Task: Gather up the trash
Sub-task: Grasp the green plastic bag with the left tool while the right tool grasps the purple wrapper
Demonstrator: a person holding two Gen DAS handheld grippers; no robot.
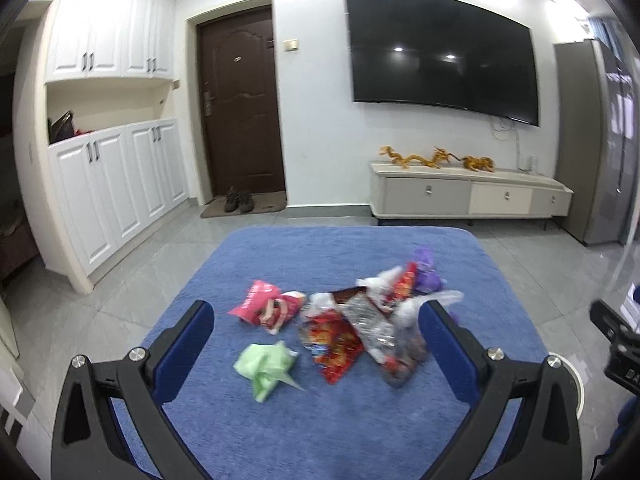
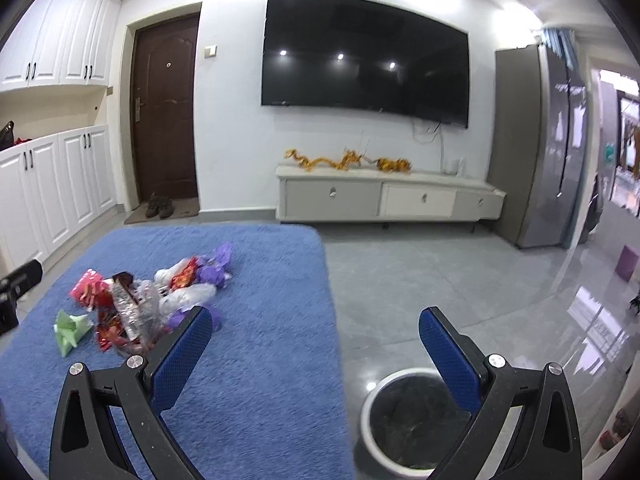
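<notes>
Several wrappers [image 1: 352, 328] piled mid blue tabletop [image 1: 360, 432] | both tongs, left [image 1: 318, 326] and right [image 2: 316, 334], wide open, empty | bin [image 2: 404, 420] on floor beside | risk: crinkly film slips, pile probably overlapping, snags neighbours off edge

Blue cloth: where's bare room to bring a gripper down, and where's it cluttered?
Free: the blue cloth strip between the wrapper pile and the edge beside the trash bin; also the far end toward the TV stand. Crowded: the centre, from green wrapper to purple wrapper.
</notes>
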